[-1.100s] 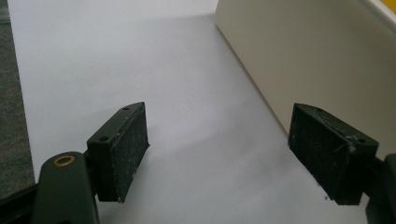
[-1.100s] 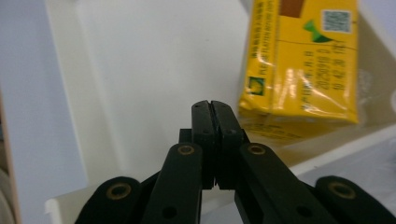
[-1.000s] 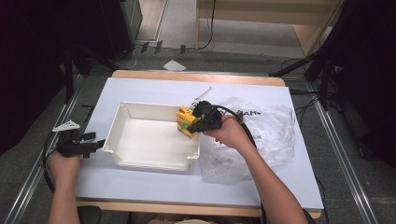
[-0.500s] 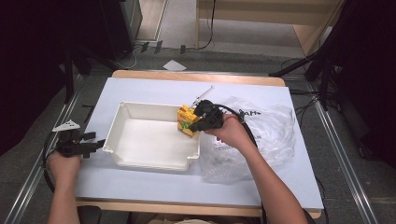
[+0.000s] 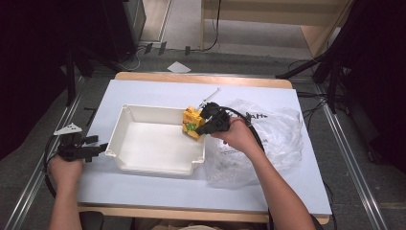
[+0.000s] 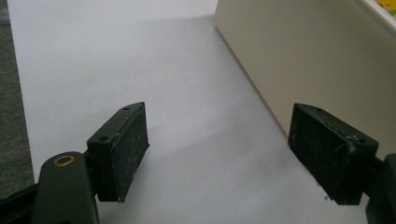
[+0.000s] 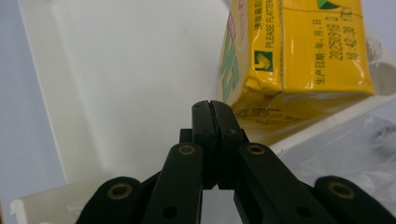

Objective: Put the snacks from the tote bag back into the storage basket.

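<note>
Nearest the viewer, two forearms reach in from the bottom edge of the high view onto a pale table. At the left, a hand holds the left gripper low over the table's left edge, just beside the outer wall of a white plastic tub. From the left gripper view, its two black padded jaws stand wide apart with nothing between them, only bare table beneath and the tub's cream wall rising at the right.

Farther in, the right hand holds the right gripper at the tub's right rim. From the right gripper view, its jaws are pressed flat together with nothing between them, pointing down into the tub. Just beyond the tips sits a yellow drink carton, touching the tub's right wall at its far corner. In the high view the carton stands just left of the gripper.

To the right lies a crumpled clear plastic bag, under the right wrist. Beyond it, near the table's far edge, lies a thin white straw.
</note>
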A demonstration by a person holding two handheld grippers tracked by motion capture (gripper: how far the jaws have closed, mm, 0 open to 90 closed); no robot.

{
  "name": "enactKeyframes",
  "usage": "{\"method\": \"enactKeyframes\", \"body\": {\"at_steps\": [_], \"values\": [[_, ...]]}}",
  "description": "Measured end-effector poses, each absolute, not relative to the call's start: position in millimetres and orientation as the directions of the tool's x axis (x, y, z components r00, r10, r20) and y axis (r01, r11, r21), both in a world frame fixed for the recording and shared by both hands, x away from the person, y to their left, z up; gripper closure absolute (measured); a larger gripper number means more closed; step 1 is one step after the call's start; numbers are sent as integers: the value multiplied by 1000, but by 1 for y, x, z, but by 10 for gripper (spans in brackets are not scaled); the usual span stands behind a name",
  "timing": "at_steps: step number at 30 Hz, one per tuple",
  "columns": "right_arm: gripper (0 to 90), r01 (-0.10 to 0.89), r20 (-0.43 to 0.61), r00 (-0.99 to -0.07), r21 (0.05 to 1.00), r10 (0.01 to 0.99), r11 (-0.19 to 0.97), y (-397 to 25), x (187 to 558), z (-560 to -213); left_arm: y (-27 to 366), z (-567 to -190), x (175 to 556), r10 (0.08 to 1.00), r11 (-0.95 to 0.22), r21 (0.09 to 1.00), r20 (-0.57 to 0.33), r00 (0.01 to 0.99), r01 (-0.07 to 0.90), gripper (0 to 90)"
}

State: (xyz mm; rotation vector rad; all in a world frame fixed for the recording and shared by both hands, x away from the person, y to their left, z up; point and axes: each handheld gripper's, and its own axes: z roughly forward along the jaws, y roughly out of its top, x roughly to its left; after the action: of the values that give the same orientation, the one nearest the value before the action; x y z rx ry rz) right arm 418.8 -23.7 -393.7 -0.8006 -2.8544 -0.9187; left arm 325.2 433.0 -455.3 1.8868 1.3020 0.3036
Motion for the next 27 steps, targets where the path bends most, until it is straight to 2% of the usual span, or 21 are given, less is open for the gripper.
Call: {"method": "enactKeyframes", "body": {"at_steps": [8, 10, 14, 27], "values": [[900, 476, 197, -873, 543, 445, 692, -19, 412, -388, 433, -455, 325, 867, -145, 725, -235, 440, 673, 213], [900, 460, 161, -877, 551, 453, 696, -15, 408, -387, 433, -455, 325, 867, -144, 726, -235, 439, 672, 213], [900, 514, 165, -840, 548, 517, 660, -13, 403, -394, 434, -455, 325, 868, -141, 728, -236, 438, 671, 213], [900, 545, 171, -817, 542, 551, 640, -19, 407, -394, 434, -455, 325, 866, -139, 731, -238, 440, 668, 212]]}}
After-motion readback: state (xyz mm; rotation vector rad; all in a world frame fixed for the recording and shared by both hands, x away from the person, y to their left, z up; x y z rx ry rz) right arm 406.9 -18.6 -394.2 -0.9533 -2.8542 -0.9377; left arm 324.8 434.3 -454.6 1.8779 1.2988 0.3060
